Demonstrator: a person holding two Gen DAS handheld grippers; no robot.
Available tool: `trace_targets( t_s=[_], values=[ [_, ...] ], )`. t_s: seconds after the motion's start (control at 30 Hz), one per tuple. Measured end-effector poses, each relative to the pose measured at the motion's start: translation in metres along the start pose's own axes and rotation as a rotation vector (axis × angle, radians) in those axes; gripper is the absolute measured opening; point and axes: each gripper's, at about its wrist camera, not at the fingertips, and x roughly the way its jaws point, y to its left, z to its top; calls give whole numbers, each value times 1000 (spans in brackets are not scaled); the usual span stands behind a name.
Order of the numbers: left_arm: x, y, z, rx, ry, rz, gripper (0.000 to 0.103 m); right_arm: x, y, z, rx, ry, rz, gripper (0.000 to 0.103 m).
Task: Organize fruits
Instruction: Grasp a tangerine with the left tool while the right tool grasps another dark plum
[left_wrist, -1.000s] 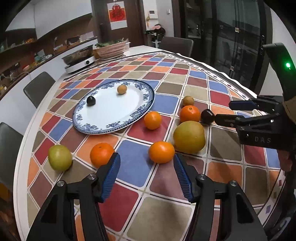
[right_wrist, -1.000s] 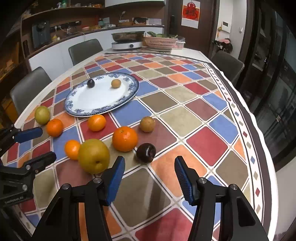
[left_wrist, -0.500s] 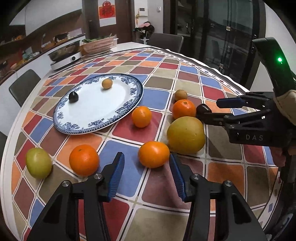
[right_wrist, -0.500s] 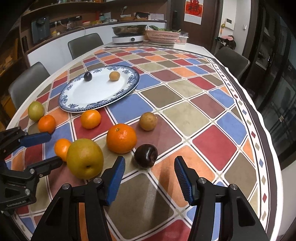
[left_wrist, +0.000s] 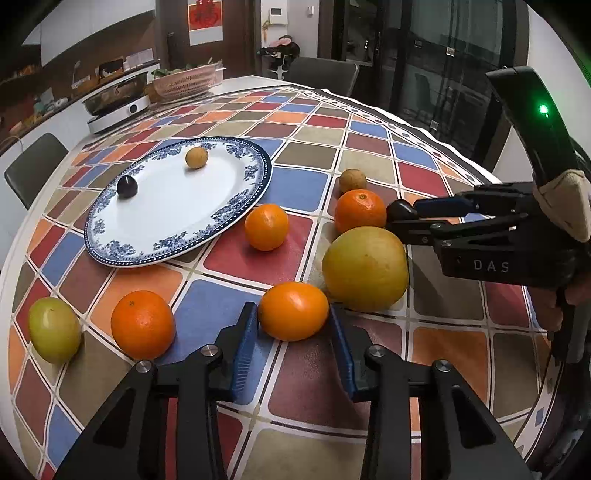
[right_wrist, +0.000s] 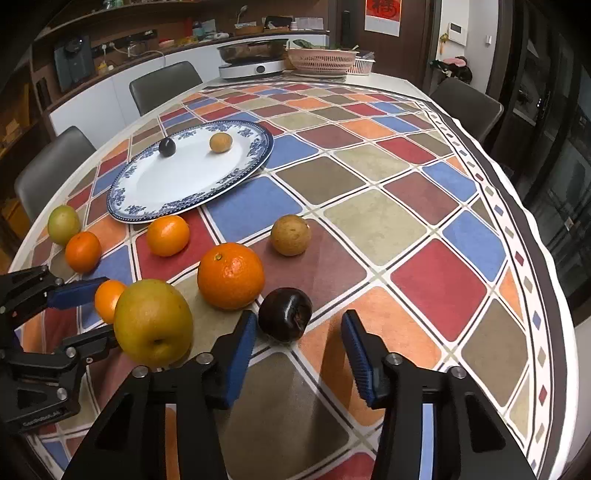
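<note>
My left gripper (left_wrist: 293, 332) is closing on a small orange (left_wrist: 293, 310), and its blue pads (left_wrist: 245, 347) touch the orange's two sides on the checked tablecloth. My right gripper (right_wrist: 297, 325) is also closing. A dark plum (right_wrist: 286, 314) lies between its pads, close to the left pad with a gap at the right one. A large yellow pear (left_wrist: 365, 267) and a big orange (right_wrist: 231, 275) lie between the two grippers. The blue-rimmed plate (left_wrist: 177, 210) holds another dark plum (left_wrist: 127, 186) and a small tan fruit (left_wrist: 196, 157).
More fruit lies loose near the plate: two oranges (left_wrist: 266, 227) (left_wrist: 142, 325), a green fruit (left_wrist: 54, 330) and a tan fruit (right_wrist: 290, 236). A cooker with a pan (right_wrist: 255, 62) and a pink basket (right_wrist: 321, 59) stand at the table's far end. Chairs (right_wrist: 164, 86) ring the table.
Both grippers have sunk toward the table and narrowed their jaws. The left one now brackets the small orange, and the right one now brackets the dark plum.
</note>
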Motion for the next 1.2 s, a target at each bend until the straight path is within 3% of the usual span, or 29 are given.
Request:
trace_targets(
  t_s=[0.13, 0.23, 0.67, 1.2],
  values=[
    [1, 0, 1, -3, 1, 2, 38, 4, 0, 1, 7, 8, 18, 40],
    [0, -1, 1, 0, 2, 9, 38, 3, 1, 1, 1, 3, 26, 30],
    [-20, -2, -3, -43, -21, 41, 38, -23, 10, -5, 5, -32, 43, 30],
    [-72, -2, 7, -97, -121, 85, 38, -74, 31, 4, -17, -127, 99, 30]
  ],
)
